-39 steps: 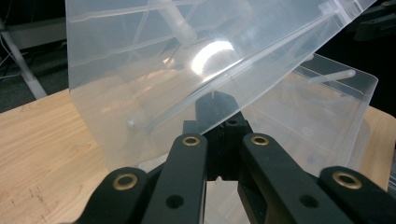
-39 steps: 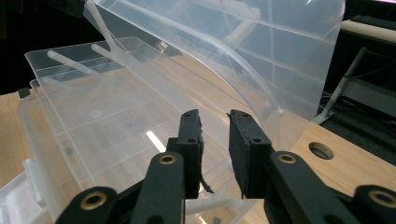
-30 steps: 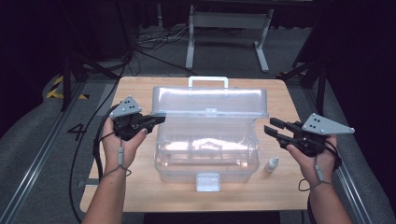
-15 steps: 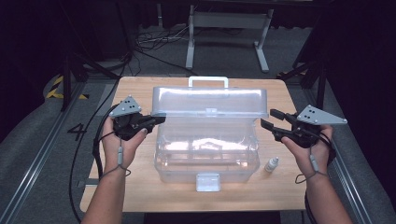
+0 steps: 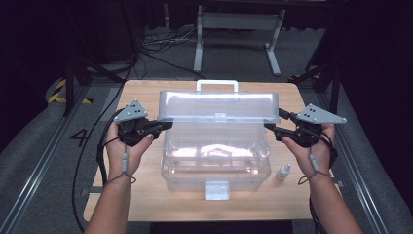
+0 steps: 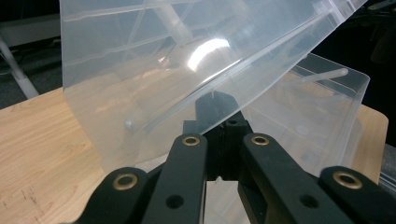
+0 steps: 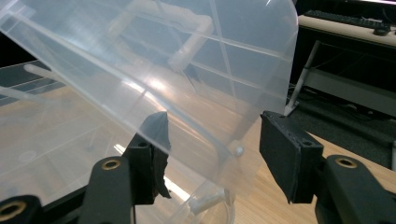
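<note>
Right gripper (image 5: 272, 129) has come in from the bench's right edge to the lid's right end, and its jaws have just been opening; the lid edge (image 7: 233, 149) now sits between them, pads not pressing; judged a reach to share the load, not yet a grip.

Left gripper (image 5: 164, 126) unmoved at the lid's left end; jaws together, clamped on the lid edge in the left gripper view (image 6: 219, 100); this pinch is what keeps the lid (image 5: 219, 105) tilted up rather than falling shut.

Box (image 5: 216, 161) clear plastic, mid-bench, front wall near the front edge with its latch (image 5: 216, 189) hanging down; lid hinged at the rear, standing open, white handle (image 5: 217, 86) topmost toward the back edge; inner tray faintly seen through the walls, contents too blurred to tell.

Small bottle (image 5: 283, 171) upright on the bench just off the box's front right corner, apart from it, below the right hand (image 5: 306, 151); likely parked there to go in or just come out; cannot tell which.

Bench (image 5: 141, 97) wooden.
</note>
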Action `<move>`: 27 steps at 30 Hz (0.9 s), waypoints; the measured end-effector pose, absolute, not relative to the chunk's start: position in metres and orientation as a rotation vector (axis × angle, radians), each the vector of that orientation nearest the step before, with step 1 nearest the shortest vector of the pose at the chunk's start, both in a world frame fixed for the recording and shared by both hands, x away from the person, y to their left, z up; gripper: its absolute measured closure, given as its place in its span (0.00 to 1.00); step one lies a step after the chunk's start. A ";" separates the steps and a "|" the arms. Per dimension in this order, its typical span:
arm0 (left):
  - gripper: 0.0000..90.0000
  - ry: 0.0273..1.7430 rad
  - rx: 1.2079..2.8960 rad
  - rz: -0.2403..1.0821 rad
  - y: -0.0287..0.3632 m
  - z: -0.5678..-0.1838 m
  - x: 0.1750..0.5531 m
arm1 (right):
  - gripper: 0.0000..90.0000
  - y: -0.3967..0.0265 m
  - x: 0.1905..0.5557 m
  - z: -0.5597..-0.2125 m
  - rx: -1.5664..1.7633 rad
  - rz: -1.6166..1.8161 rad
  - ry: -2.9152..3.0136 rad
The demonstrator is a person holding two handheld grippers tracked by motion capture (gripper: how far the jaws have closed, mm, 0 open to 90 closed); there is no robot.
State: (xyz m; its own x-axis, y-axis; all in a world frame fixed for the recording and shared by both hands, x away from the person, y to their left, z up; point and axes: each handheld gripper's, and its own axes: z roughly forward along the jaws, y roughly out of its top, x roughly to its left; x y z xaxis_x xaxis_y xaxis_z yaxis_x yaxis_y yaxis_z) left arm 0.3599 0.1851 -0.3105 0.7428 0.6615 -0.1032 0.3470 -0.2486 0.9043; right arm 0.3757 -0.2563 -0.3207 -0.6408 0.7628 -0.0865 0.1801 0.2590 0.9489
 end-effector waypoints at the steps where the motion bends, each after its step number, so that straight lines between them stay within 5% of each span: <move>1: 1.00 0.779 1.860 0.363 0.185 -0.310 0.360 | 0.49 -0.256 0.376 -0.321 0.861 1.393 1.978; 27: 0.99 0.769 1.865 0.366 0.184 -0.310 0.360 | 0.63 -0.251 0.376 -0.320 0.860 1.316 1.891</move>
